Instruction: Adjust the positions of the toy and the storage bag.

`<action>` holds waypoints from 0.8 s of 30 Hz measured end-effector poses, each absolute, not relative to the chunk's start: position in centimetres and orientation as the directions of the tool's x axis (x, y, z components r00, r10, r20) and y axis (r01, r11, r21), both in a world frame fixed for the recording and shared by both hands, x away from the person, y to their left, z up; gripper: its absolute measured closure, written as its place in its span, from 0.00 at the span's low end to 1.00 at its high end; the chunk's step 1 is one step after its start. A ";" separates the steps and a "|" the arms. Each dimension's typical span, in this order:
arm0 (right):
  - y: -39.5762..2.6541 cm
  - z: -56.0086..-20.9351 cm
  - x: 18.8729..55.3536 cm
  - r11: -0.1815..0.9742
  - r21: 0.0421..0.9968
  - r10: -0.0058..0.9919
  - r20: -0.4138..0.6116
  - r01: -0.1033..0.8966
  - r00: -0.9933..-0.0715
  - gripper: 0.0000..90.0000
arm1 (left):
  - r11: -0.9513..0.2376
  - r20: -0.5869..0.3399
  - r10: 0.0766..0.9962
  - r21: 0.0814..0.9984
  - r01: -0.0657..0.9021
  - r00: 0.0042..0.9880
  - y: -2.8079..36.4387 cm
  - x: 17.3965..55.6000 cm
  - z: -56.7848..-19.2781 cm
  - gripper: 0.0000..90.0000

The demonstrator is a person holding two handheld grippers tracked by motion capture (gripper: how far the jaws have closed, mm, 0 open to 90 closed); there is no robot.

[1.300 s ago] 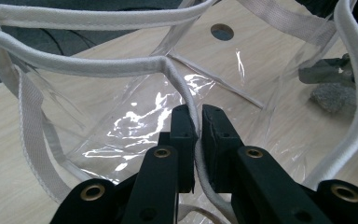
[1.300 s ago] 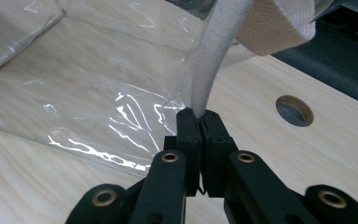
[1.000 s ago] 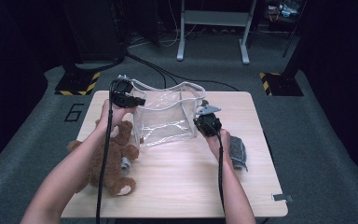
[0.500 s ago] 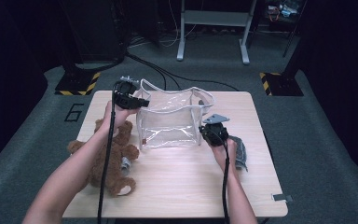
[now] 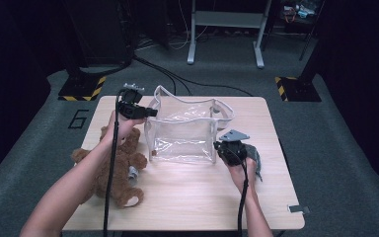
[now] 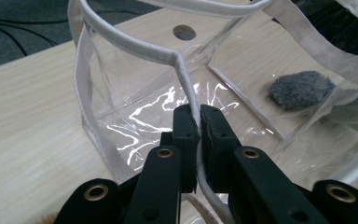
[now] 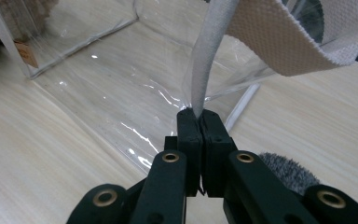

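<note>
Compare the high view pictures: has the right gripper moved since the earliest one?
Yes. The right gripper, shut on the clear bag's rim, has moved toward the table's near edge.

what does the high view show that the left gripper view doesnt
High view alone: the brown teddy bear lying at the table's left, the person's forearms, and the right gripper clamped on the bag's near right corner. Left gripper view alone: close up, the left gripper shut on the bag's white rim, and a round hole in the table. Shared: the clear bag, the wooden table and the grey fuzzy thing beyond the bag.
</note>
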State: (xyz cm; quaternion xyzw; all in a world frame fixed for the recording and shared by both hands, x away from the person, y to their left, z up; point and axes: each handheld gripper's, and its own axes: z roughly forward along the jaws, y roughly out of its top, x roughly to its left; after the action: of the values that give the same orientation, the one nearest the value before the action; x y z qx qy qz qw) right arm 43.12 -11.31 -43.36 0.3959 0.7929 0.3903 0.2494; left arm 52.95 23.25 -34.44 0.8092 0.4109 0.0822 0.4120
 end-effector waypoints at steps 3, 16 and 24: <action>-11.6 -43.3 42.2 0.372 0.824 0.823 -0.079 0.428 -0.563 0.98 | -0.340 -0.197 0.724 0.733 0.590 0.661 23.2 52.2 -34.3 0.95; -11.4 -43.3 41.0 0.373 0.822 0.821 -0.076 0.431 -0.566 0.83 | -0.350 -0.205 0.738 0.698 0.625 0.643 23.3 52.3 -34.4 0.58; -10.9 -43.3 41.1 0.404 0.819 0.806 -0.109 0.407 -0.581 0.98 | -0.336 -0.268 0.703 0.691 0.640 0.659 23.2 51.6 -34.3 0.97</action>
State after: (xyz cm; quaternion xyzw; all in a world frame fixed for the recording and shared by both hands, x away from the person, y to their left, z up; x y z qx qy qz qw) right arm 41.13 -10.87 -43.30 0.3799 0.7981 0.3919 0.2549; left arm 51.60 23.23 -34.27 0.8165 0.4113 0.0388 0.4034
